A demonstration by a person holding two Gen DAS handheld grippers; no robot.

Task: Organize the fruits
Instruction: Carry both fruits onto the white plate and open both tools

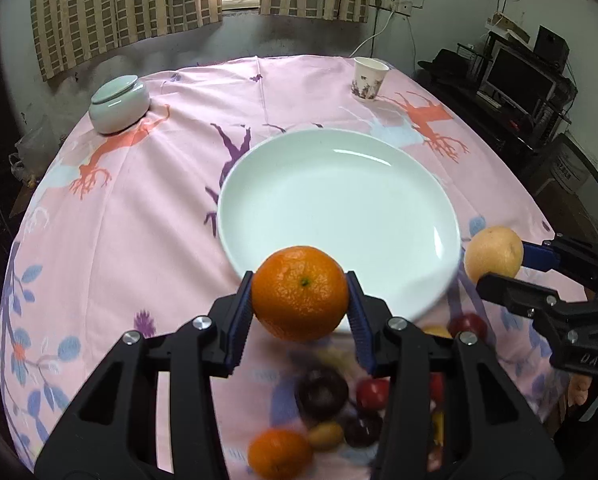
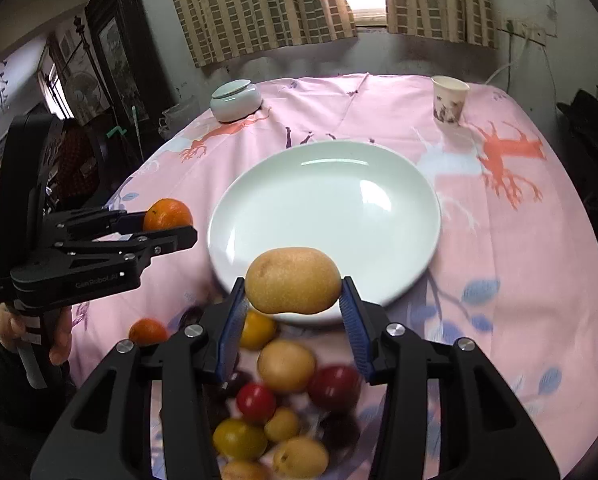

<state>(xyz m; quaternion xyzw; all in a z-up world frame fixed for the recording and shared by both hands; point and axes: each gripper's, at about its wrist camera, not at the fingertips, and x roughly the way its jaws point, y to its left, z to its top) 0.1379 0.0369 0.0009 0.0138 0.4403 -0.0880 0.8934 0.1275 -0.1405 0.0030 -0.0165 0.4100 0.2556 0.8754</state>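
My left gripper is shut on an orange, held in the air over the near rim of a white plate. My right gripper is shut on a tan pear, also above the plate's near edge. Each gripper shows in the other's view: the right one with the pear at the right, the left one with the orange at the left. Beneath both lies a pile of loose fruit on the pink cloth, with another orange among it.
A pale lidded jar stands at the table's far left. A paper cup stands at the far right. The pink patterned tablecloth covers a round table. A person's hand holds the left gripper's handle. Shelves and a monitor stand beyond the right edge.
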